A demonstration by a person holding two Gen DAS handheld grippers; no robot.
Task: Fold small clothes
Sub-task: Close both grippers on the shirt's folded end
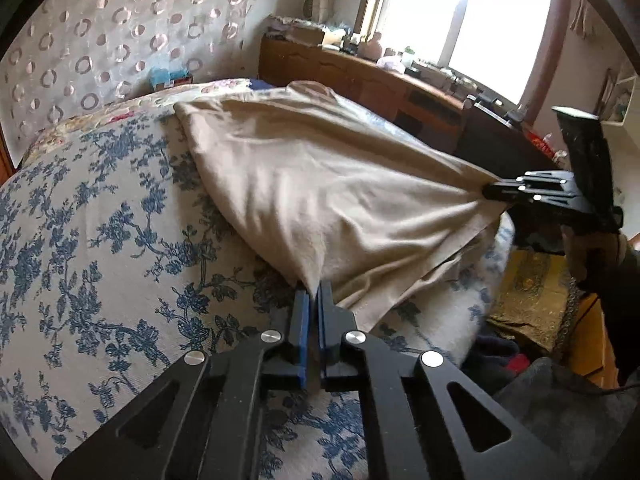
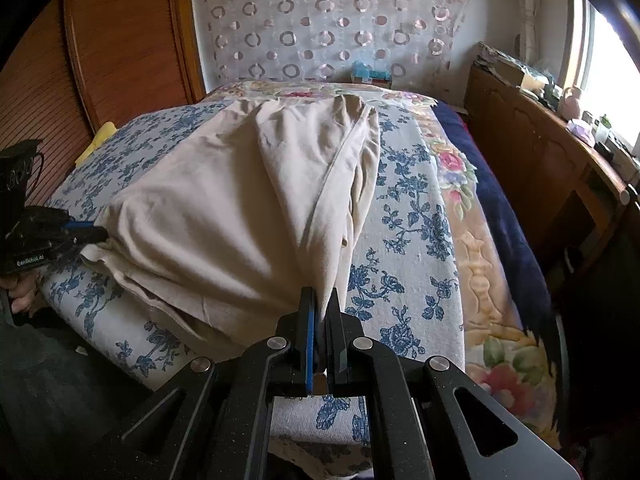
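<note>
A beige garment (image 1: 304, 184) lies stretched over a bed covered in blue-flowered cloth (image 1: 100, 240). My left gripper (image 1: 314, 292) is shut on the garment's near corner, the fabric pinched between its blue pads. My right gripper (image 1: 490, 192) shows at the right of the left wrist view, shut on the opposite near corner. In the right wrist view the beige garment (image 2: 224, 208) runs away from my right gripper (image 2: 322, 300), which pinches a bunched fold. My left gripper (image 2: 94, 232) holds the other corner at the left edge. The cloth hangs taut between both corners.
A wooden cabinet (image 1: 360, 76) with clutter on top runs along the bed's far side under a bright window (image 1: 460, 12). A dark blue blanket (image 2: 492, 200) edges the bed. A curtain with rings (image 2: 328, 20) hangs at the head. A wooden door (image 2: 100, 48) stands at left.
</note>
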